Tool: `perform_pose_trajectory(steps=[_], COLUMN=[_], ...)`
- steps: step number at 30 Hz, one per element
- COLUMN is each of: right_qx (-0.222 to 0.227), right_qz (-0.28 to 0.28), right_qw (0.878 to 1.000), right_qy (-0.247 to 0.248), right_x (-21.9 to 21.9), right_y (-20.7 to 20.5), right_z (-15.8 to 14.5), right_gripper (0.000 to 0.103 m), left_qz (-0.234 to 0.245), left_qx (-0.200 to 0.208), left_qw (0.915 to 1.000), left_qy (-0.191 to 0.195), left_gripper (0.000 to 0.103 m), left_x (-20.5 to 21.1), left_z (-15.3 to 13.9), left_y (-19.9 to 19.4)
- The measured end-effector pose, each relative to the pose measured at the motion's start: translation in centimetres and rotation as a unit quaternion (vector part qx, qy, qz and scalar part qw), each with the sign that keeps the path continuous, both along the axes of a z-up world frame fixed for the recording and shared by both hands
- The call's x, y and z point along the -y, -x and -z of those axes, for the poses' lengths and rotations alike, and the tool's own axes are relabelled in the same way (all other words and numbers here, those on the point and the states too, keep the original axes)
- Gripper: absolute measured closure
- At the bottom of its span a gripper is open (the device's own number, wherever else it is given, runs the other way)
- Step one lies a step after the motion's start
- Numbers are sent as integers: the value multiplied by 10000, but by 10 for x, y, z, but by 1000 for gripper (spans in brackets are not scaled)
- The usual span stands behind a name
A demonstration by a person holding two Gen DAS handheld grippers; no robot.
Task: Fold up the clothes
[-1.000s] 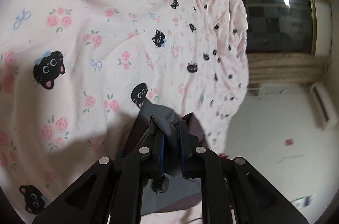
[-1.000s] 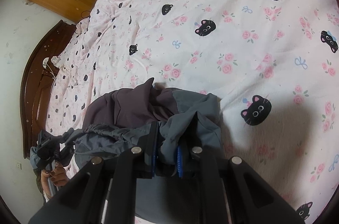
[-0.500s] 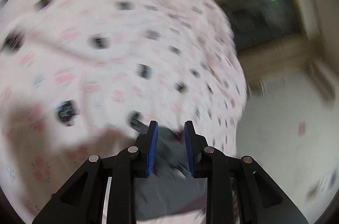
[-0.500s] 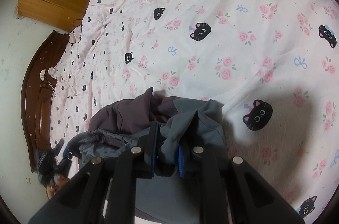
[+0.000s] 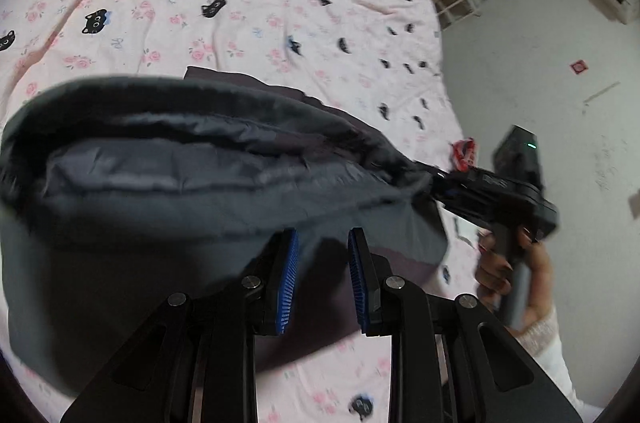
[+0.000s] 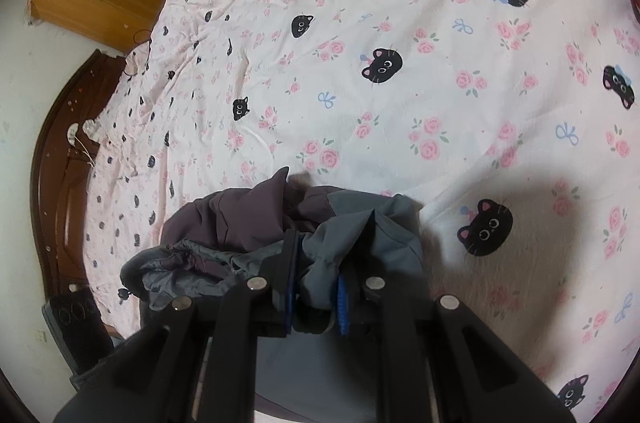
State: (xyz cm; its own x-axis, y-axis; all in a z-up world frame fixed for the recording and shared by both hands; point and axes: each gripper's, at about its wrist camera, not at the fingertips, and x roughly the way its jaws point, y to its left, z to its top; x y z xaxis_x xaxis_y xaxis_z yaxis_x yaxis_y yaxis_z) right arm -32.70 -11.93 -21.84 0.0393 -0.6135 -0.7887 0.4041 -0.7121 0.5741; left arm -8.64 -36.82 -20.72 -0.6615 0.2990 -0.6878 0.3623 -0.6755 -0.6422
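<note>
We see the grey and dark purple fabric garment (image 6: 280,223) bunched on the bed's pink cat-and-rose printed sheet (image 6: 420,43). Our right gripper (image 6: 316,287) pinches its grey edge; our left gripper (image 5: 322,275) stands narrowly parted, its blue pads clear of the cloth behind.
</note>
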Motion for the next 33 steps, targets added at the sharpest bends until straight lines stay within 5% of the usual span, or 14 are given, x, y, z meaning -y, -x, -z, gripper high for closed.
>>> perform_pose_trajectory(steps=[8,13,15,17,19,26,33], right_qx=[-524,-1335,-1671,-1854,-2082,-2354,-2289], right_qz=[-312,-575,-678,-617,-492,-1006,-1778], right_qw=[9980,9892,9834,9806,9767,9666,9569], right_qy=[-139,-177,-201,-176,-187,-112,-200], right_x=[6,9,11,9,6,25,77], right_y=[-5,-19,-26,-29,-30,-49,-92], right_z=[-19,-55,-69,-80,-90,-101,-69], right_gripper=[84,73,65,34,27,29,42], left_qz=[-406,-501,-529,-544,-559,-569,-564], left_qx=[72,118,136,148,154,171,145], left_qw=[9990,9983,9980,9979,9978,9977,9979], left_qy=[189,279,303,328,311,337,301], left_gripper=[82,82,82,82,82,82,82], left_x=[27,38,39,39,40,40,41], left_z=[9,15,16,17,19,20,21], left_y=[24,32,35,36,36,38,39])
